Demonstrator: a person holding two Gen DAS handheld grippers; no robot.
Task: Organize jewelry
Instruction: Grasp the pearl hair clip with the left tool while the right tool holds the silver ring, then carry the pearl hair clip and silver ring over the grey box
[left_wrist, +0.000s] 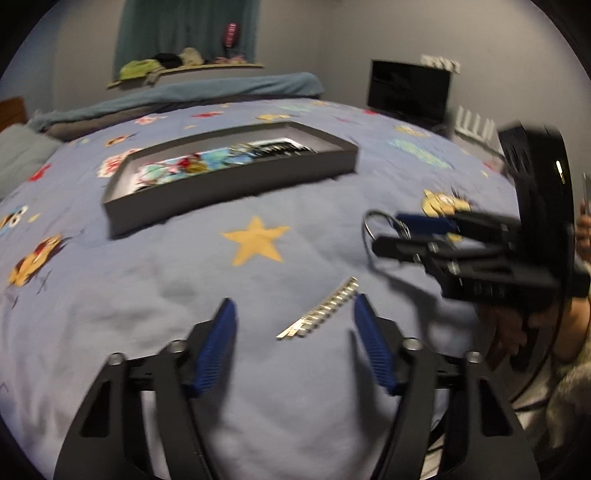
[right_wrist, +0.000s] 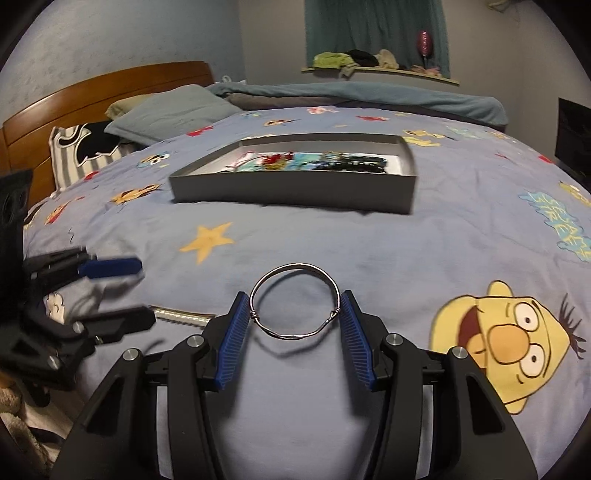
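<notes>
Your right hand-held gripper (right_wrist: 295, 317) grips the wire bangle (right_wrist: 294, 300), the left hand-held gripper (left_wrist: 293, 314) gapes around the silver bracelet (left_wrist: 319, 314); neither is boxed yet in the grey box (right_wrist: 295, 190).

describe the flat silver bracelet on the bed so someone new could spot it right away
On the blue cartoon-print bedspread, look on the near side of the yellow star, well short of the grey jewelry box. The silver link bracelet lies there in a straight diagonal strip, between the open left gripper's fingers. Unlike the round wire bangle in the right gripper, it is flat and ribbed.
</notes>
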